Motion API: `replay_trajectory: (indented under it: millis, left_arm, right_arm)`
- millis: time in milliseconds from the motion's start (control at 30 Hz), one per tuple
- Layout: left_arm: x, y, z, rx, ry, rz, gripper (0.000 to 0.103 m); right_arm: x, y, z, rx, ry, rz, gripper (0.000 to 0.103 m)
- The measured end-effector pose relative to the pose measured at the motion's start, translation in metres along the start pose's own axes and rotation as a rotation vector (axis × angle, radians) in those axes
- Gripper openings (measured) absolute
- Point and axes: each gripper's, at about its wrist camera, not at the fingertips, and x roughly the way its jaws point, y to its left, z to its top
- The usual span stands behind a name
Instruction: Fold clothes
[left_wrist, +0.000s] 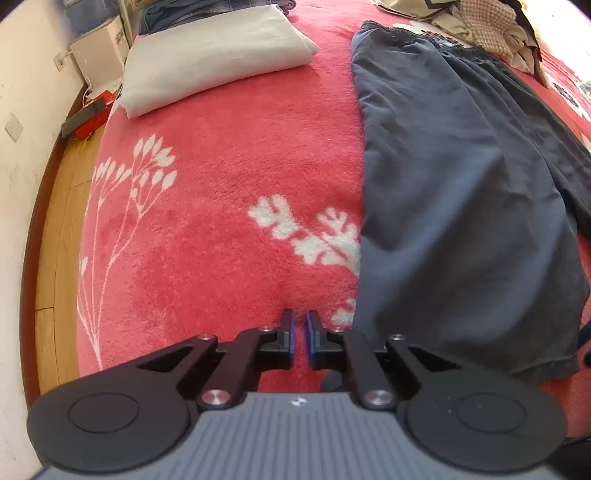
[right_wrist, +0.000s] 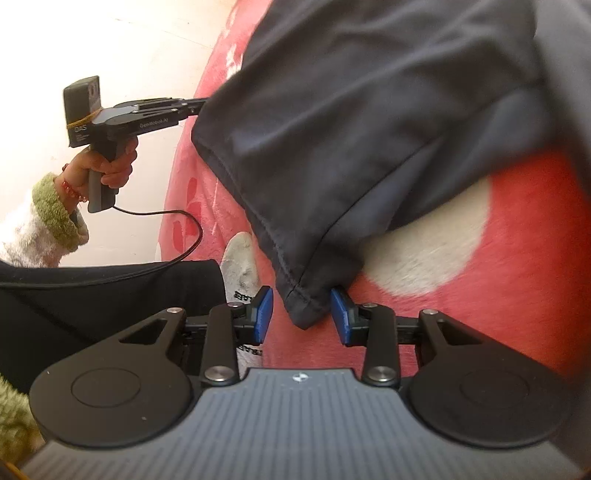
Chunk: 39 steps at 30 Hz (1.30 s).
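While the right claw (right_wrist: 301, 314) stood open around the trousers' (right_wrist: 369, 129) hem corner, lower centre, ready to pinch, the left claw (left_wrist: 300, 334) hung nearly closed, empty.

The trousers (left_wrist: 461, 177) lie lengthwise along the right part of the bed (left_wrist: 229, 177). A pillow (left_wrist: 214, 55) lies at its far left corner, a clothes heap (left_wrist: 487, 26) at its far right corner.

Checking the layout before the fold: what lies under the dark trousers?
The dark trousers lie flat on the red blanket, covering part of its white leaf print. Whatever else lies beneath the fabric is hidden.
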Motion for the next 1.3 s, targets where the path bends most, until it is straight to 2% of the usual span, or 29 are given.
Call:
replay_trajectory:
  millis: [33,67,133,167,233,333,400,433,467,567,633,733,800,833,900,933,1067,1133,1233,1300]
  left_arm:
    - [0.0,0.0,0.0,0.0,0.002,-0.001,0.009]
    - [0.0,0.0,0.0,0.001,0.004,-0.003,0.009]
    - [0.0,0.001,0.001,0.0,0.007,-0.007,0.009]
    - [0.001,0.002,0.001,-0.003,0.009,-0.01,0.009]
    - [-0.001,0.004,0.002,-0.012,0.012,-0.021,0.009]
    - [-0.012,0.007,0.001,-0.042,0.006,-0.07,0.022]
    - [-0.024,0.012,-0.003,-0.07,-0.015,-0.115,0.036]
    - [-0.03,0.015,-0.004,-0.088,-0.02,-0.146,0.039]
    - [-0.035,0.018,-0.006,-0.109,-0.025,-0.184,0.044]
    - [-0.042,0.018,-0.007,-0.139,-0.043,-0.26,0.052]
    - [-0.036,0.011,-0.006,-0.111,-0.026,-0.247,0.052]
    - [-0.019,-0.004,-0.006,-0.055,0.028,-0.183,0.047]
    - [-0.01,-0.012,-0.01,-0.031,0.057,-0.148,0.027]
    - [-0.007,-0.015,-0.012,-0.027,0.059,-0.133,0.022]
    - [-0.007,-0.017,-0.013,-0.032,0.052,-0.122,0.006]
    - [-0.011,-0.016,-0.011,-0.045,0.04,-0.131,0.005]
    - [-0.04,0.002,-0.003,-0.132,-0.045,-0.207,0.004]
    - [-0.047,0.01,0.002,-0.132,-0.041,-0.189,0.005]
    - [-0.032,0.01,0.0,-0.109,0.053,-0.16,0.005]
    - [-0.013,0.002,-0.005,-0.06,0.116,-0.124,0.007]
  right_arm:
    - [-0.001,0.003,-0.001,0.005,-0.006,0.047,0.014]
    - [-0.003,0.007,-0.001,0.01,-0.012,0.094,0.009]
    - [-0.006,0.014,-0.002,0.019,-0.024,0.188,0.009]
    - [-0.005,0.014,-0.003,0.022,-0.018,0.188,0.009]
    - [0.0,0.012,-0.006,0.026,0.01,0.137,0.01]
    - [0.006,-0.006,-0.013,0.082,0.056,0.014,0.012]
    - [-0.002,-0.011,-0.015,0.097,0.027,-0.013,0.015]
    - [-0.007,-0.013,-0.016,0.101,0.006,-0.02,0.018]
    - [-0.013,-0.014,-0.017,0.105,-0.016,-0.027,0.027]
    - [-0.029,-0.018,-0.02,0.118,-0.079,-0.047,0.045]
    - [-0.04,-0.021,-0.022,0.126,-0.121,-0.061,0.047]
    - [-0.035,-0.028,-0.019,0.162,-0.137,-0.072,0.047]
    - [-0.035,-0.032,-0.019,0.174,-0.143,-0.07,0.047]
    - [-0.033,-0.029,-0.02,0.164,-0.146,-0.08,0.041]
    - [-0.024,-0.024,-0.02,0.147,-0.13,-0.084,0.017]
    - [-0.021,-0.022,-0.02,0.149,-0.112,-0.068,0.003]
    - [-0.037,-0.006,-0.019,0.131,-0.144,0.095,0.002]
    - [-0.049,0.001,-0.017,0.107,-0.155,0.16,0.002]
    - [-0.045,-0.004,-0.017,0.117,-0.128,0.112,0.002]
    - [-0.034,-0.014,-0.021,0.147,-0.093,0.026,0.002]
